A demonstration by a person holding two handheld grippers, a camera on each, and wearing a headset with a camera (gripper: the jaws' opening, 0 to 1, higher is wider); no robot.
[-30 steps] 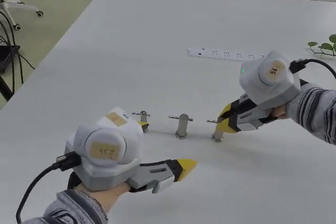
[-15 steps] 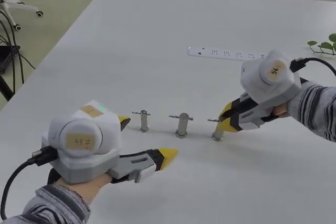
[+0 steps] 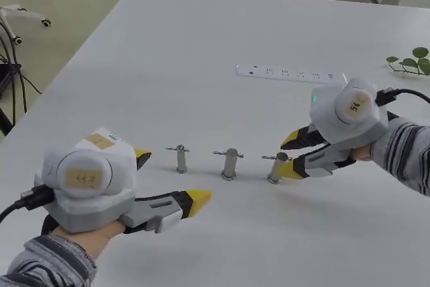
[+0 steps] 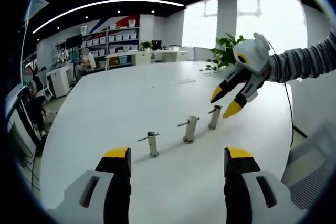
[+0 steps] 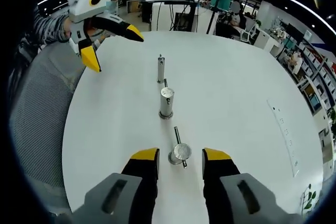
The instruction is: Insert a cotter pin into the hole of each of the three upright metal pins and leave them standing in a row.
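Three upright metal pins stand in a row on the white table (image 3: 201,65): a left pin (image 3: 180,158), a middle pin (image 3: 229,164) and a right pin (image 3: 276,167). Each has a thin cotter pin through its top. My right gripper (image 3: 290,154) is open, its yellow-tipped jaws on either side of the right pin (image 5: 179,153) without touching it. My left gripper (image 3: 169,178) is open and empty, held in front of the left pin (image 4: 153,144) and apart from it.
A white power strip (image 3: 290,72) lies on the table behind the row. A green plant sprig (image 3: 407,61) sits at the far right edge. Office chairs and floor lie beyond the table's left edge.
My left gripper has drawn back and to the left, away from the left pin. My right gripper has opened its jaws off the right pin's cotter pin.
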